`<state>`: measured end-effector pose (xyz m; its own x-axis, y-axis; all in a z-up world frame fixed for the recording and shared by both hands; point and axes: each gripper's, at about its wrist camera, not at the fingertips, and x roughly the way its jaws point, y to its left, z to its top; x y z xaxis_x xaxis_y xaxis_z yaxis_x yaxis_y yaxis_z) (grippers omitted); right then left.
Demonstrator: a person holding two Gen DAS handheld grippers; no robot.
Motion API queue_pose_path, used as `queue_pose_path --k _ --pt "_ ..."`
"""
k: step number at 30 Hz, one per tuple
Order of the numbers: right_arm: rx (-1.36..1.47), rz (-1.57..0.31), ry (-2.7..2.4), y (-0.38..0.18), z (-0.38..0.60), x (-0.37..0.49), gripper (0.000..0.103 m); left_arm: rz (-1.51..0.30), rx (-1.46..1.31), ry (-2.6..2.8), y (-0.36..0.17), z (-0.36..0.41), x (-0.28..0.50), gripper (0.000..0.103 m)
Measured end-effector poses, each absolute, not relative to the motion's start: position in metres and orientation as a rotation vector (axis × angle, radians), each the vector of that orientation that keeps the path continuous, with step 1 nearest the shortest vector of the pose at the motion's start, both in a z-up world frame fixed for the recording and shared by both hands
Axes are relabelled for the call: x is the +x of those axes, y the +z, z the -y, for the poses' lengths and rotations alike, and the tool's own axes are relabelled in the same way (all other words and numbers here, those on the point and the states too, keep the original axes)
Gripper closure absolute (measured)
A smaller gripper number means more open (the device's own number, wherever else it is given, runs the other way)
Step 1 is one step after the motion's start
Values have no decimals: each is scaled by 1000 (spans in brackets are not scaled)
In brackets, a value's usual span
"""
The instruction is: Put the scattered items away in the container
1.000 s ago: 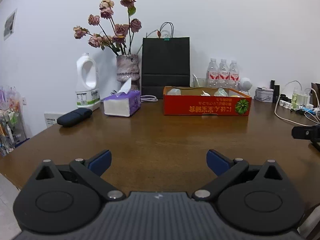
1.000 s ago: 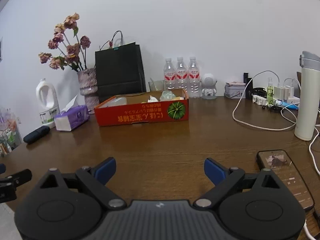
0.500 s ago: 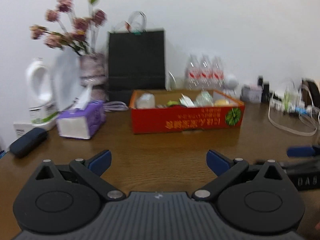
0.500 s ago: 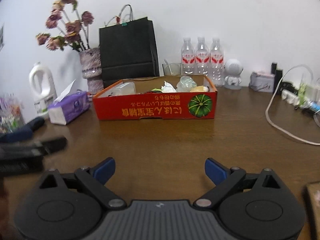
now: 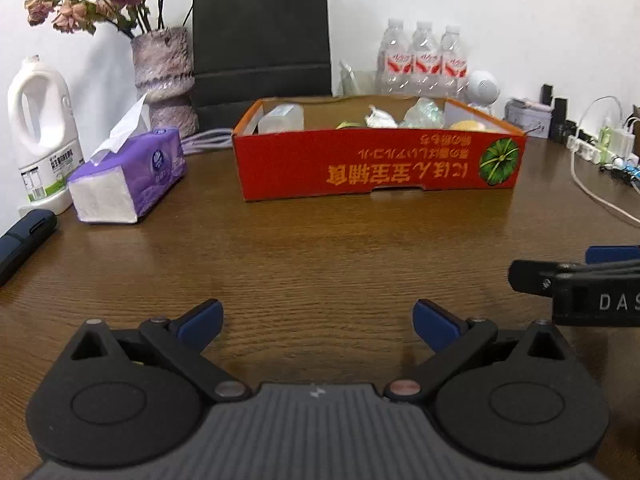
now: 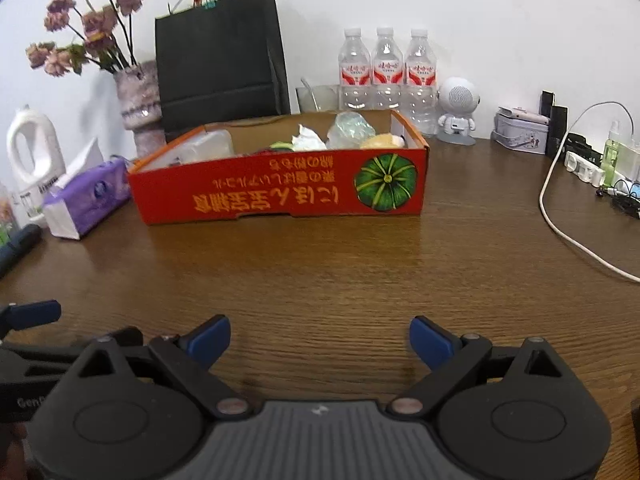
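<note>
A shallow red cardboard box (image 5: 376, 164) (image 6: 280, 196) with a green pumpkin print stands on the wooden table ahead of both grippers. Inside it lie a clear plastic tub (image 5: 280, 118), crumpled white paper (image 6: 307, 141), a clear wrapped bundle (image 6: 351, 130) and a yellow item (image 6: 380, 141). My left gripper (image 5: 318, 322) is open and empty over bare table, well short of the box. My right gripper (image 6: 320, 338) is also open and empty. Each gripper's blue-tipped finger shows at the edge of the other's view.
A purple tissue pack (image 5: 128, 176), white jug (image 5: 40, 136), vase of dried flowers (image 5: 164, 76) and black paper bag (image 5: 260, 40) stand left and behind the box. Three water bottles (image 6: 386, 68), a small white robot figure (image 6: 458, 110), a tin, power strip and white cable (image 6: 560, 216) are at right.
Both grippers have moved forward toward the red box and closer together; the box looms larger. Both stayed open and empty.
</note>
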<state>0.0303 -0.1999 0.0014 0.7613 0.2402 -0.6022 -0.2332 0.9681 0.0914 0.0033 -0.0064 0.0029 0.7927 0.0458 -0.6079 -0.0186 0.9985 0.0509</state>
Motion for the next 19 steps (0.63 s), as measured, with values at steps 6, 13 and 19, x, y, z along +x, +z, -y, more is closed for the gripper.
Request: queue_pose_path --k 6,13,19 --pt "-23 -688 254 -6 194 33 3 -705 -9 68 -1 1 12 0" --pt "-79 -707 258 -9 187 35 0 -703 -19 106 -2 2 16 0" --pt "-74 -705 247 -10 190 35 0 -703 -19 106 -2 2 16 0"
